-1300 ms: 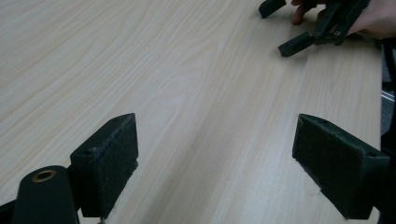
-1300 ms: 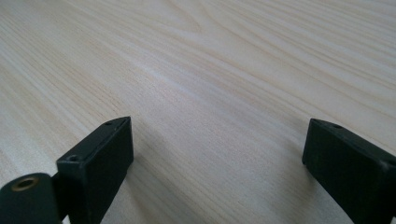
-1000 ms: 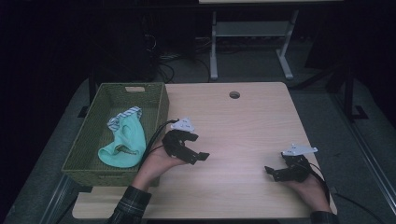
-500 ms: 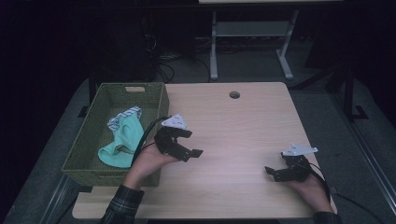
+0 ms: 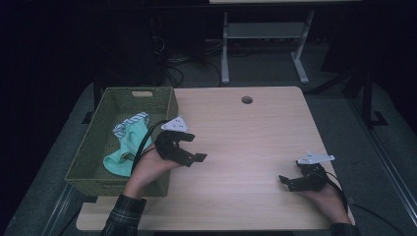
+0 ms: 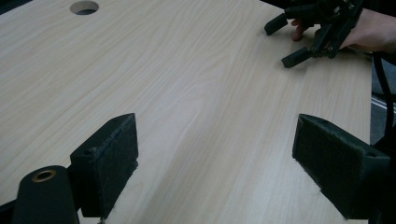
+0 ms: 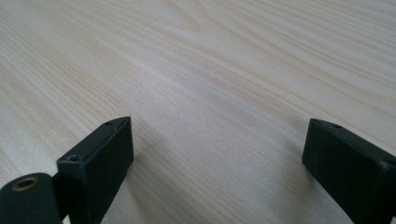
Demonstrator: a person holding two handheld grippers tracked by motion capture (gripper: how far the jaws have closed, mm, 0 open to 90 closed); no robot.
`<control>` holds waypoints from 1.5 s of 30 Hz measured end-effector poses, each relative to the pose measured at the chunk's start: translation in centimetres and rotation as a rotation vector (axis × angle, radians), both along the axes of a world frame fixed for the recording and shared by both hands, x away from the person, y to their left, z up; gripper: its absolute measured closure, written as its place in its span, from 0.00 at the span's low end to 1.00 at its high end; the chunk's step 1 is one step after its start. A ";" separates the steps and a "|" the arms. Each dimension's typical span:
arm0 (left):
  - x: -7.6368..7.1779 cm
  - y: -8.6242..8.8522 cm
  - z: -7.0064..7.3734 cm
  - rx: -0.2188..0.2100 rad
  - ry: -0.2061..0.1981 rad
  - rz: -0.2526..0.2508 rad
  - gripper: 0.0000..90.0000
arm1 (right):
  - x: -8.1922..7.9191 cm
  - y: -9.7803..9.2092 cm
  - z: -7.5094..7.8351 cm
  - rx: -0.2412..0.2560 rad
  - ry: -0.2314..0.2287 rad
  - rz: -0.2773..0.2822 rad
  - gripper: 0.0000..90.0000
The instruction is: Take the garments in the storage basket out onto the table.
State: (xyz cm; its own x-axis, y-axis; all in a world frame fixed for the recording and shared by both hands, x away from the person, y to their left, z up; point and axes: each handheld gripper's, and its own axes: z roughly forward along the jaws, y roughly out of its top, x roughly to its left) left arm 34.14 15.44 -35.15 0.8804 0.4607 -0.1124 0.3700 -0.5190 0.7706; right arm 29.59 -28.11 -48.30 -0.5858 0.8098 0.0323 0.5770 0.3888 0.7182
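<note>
Left gripper [image 5: 189,146] now nearer basket [image 5: 98,147], jaws apart; no legible writing.

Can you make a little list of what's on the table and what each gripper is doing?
table: light wood table, round hole near the far edge
basket: green woven basket on the table's left side
in basket: mint cloth
left gripper: open, holding nothing, beside the basket
right gripper: open, holding nothing, near the table's right front
</note>
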 end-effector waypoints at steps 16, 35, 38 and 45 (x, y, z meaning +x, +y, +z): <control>0.1 1.9 0.5 -0.010 -0.016 0.044 0.15 | 0.0 0.0 0.0 0.000 0.001 -0.001 0.09; 0.5 5.3 0.9 0.004 -0.033 0.131 0.16 | 0.0 0.0 0.0 0.000 0.001 -0.001 0.09; 0.6 5.6 0.8 0.009 -0.035 0.145 0.16 | 0.0 0.0 0.0 0.000 0.001 -0.001 0.09; 0.7 6.9 0.9 0.006 -0.045 0.178 0.16 | 0.0 0.0 0.0 0.000 0.001 -0.001 0.09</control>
